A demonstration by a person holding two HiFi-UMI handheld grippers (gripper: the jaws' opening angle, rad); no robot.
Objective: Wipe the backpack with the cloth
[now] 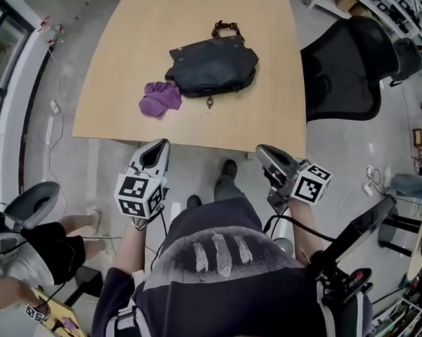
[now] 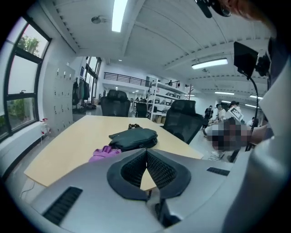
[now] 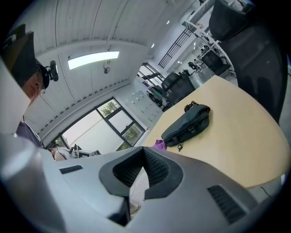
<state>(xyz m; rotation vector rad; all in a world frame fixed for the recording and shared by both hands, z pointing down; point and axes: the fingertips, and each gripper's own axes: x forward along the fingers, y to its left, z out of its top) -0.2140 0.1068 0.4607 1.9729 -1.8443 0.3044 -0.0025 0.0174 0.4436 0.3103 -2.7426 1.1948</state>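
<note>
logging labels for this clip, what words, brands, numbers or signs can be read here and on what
No readable words or numbers in any view.
left gripper and right gripper cubes: square black-and-white markers, patterns, not letters.
backpack: no label legible.
shirt: three pale stripes, no text.

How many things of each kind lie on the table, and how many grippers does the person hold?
Backpack: 1
Cloth: 1
Grippers: 2 (left gripper, right gripper)
Total: 4
</note>
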